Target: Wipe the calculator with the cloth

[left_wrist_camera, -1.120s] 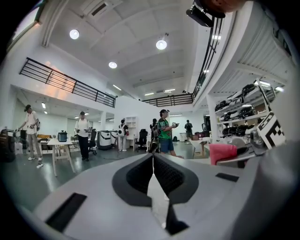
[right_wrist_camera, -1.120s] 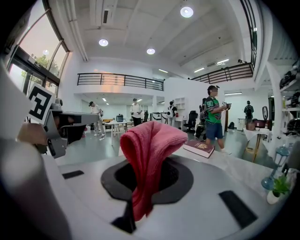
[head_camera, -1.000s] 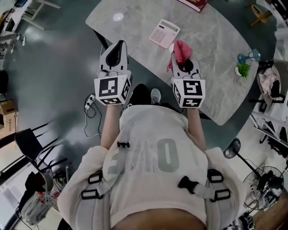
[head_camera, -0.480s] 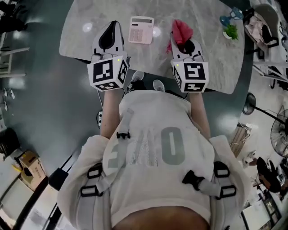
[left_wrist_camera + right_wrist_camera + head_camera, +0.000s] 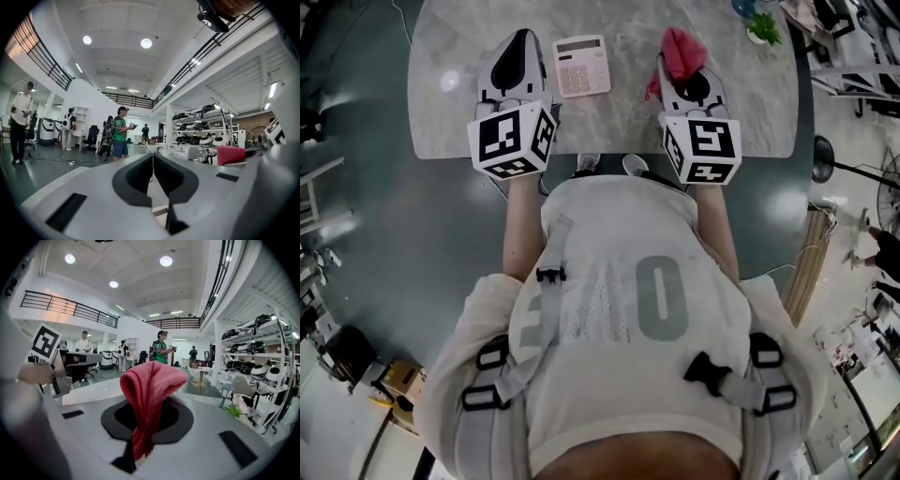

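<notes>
Bright ceiling downlights (image 5: 165, 260) — glare spot on table (image 5: 450, 82) — heavy fisheye, dark corners.

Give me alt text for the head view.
The right gripper clamps a red cloth over a grey table, the left gripper is shut and empty, and a calculator lies between them. The person holding them is seen from above.

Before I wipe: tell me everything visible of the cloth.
The cloth is pink-red, soft and knit-textured like a towel. It is bunched and folded over itself, its top standing up past the fingers of the right gripper, a tail hanging below them. Only those fingers, shut on it, touch it. It is held above the grey marbled table, to the right of the calculator and clear of it.
</notes>
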`<state>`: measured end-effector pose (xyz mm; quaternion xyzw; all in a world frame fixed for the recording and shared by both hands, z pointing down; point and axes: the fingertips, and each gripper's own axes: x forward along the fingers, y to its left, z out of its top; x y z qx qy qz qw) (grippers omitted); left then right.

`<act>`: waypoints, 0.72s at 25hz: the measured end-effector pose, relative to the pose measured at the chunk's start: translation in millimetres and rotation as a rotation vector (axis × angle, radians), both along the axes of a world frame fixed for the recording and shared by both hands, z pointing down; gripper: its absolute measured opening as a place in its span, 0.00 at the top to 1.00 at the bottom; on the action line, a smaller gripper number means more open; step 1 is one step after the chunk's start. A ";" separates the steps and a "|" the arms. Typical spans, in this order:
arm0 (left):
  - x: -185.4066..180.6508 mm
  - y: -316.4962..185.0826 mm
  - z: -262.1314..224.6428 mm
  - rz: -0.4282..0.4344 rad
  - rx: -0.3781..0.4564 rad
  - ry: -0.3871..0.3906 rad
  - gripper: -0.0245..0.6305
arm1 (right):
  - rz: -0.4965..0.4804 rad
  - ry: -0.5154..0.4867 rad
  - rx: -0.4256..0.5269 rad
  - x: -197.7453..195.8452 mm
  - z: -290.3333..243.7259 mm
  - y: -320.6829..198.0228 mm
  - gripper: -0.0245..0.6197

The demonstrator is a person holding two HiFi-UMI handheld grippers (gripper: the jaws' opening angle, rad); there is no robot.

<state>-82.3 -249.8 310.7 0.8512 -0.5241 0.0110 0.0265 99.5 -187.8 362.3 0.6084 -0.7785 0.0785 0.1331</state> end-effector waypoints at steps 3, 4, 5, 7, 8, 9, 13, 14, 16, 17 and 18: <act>3.2 -5.7 3.9 0.041 -0.010 -0.010 0.93 | 0.018 0.003 -0.003 -4.1 2.8 -1.4 0.88; 3.7 -8.1 4.2 0.048 -0.011 -0.010 0.93 | 0.022 0.004 -0.003 -5.5 3.0 -2.7 0.87; 3.7 -10.4 3.6 0.052 -0.009 -0.009 0.93 | 0.025 0.006 -0.002 -6.7 3.1 -4.4 0.87; 3.3 -14.1 0.8 0.054 0.000 -0.007 0.93 | 0.031 0.008 -0.003 -7.7 3.5 -7.6 0.87; 3.1 -15.1 -0.9 0.055 0.005 -0.009 0.93 | 0.033 0.007 -0.006 -7.7 4.0 -8.6 0.87; 3.0 -15.6 -2.0 0.060 0.009 -0.011 0.93 | 0.036 0.005 -0.009 -7.6 4.7 -8.9 0.87; 5.9 -16.3 5.3 0.120 -0.034 -0.024 0.85 | 0.042 0.001 -0.028 -7.4 11.6 -5.9 0.87; 6.6 -16.7 8.5 0.137 -0.049 -0.025 0.72 | 0.043 0.001 -0.035 -7.5 14.1 -5.3 0.87; 4.8 -18.4 14.0 0.153 -0.072 -0.016 0.58 | 0.047 0.001 -0.046 -8.4 18.3 -4.9 0.87; 2.2 -19.5 16.2 0.151 -0.082 -0.004 0.57 | 0.048 0.000 -0.049 -9.3 19.5 -4.7 0.87; -1.2 -20.6 18.2 0.145 -0.092 0.011 0.56 | 0.048 -0.001 -0.050 -10.6 20.1 -4.4 0.87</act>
